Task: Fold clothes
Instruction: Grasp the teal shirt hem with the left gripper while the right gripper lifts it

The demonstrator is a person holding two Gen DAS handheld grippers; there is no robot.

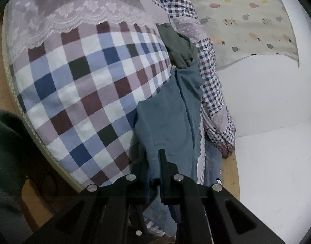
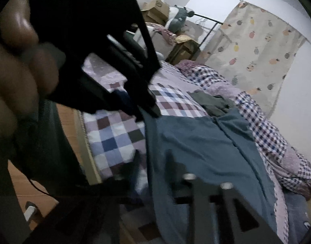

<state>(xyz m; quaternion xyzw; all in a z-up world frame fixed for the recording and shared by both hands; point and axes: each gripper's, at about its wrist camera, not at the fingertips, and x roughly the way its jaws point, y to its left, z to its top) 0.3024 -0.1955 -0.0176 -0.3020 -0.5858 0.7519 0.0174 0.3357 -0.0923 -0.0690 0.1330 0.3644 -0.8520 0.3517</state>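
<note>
**A:** What lies around the left hand-held gripper [image 1: 155,166]?

**B:** Ahead of it and to its left spreads a bed [image 1: 78,93] with a large-check cover, and a lace-edged cloth [image 1: 74,18] lies over the far part. To its right a small-check quilt [image 1: 212,93] is bunched along the white wall [image 1: 267,93]. Farther off on the same side hangs a curtain with a fruit print [image 1: 247,20]. A dark olive garment [image 1: 180,48] sits crumpled straight ahead, beyond the shirt.

**A:** And the shirt itself?

**B:** The blue-grey shirt [image 1: 169,118] runs from the fingertips forward across the bed's near edge, creased, with one long fold line down its middle. In the right wrist view the same shirt [image 2: 196,142] spreads wide just ahead of the right hand-held gripper [image 2: 151,172].

**A:** How do the hands stand?

**B:** The left hand-held gripper points slightly downward, its jaws pinched together on the shirt's near hem. A hand [image 2: 19,61] grasps its handle up at the left of the right wrist view. The right one is blurred there; its jaws seem parted, with the fabric beyond them and not pinched, though the grip is hard to judge.
</note>
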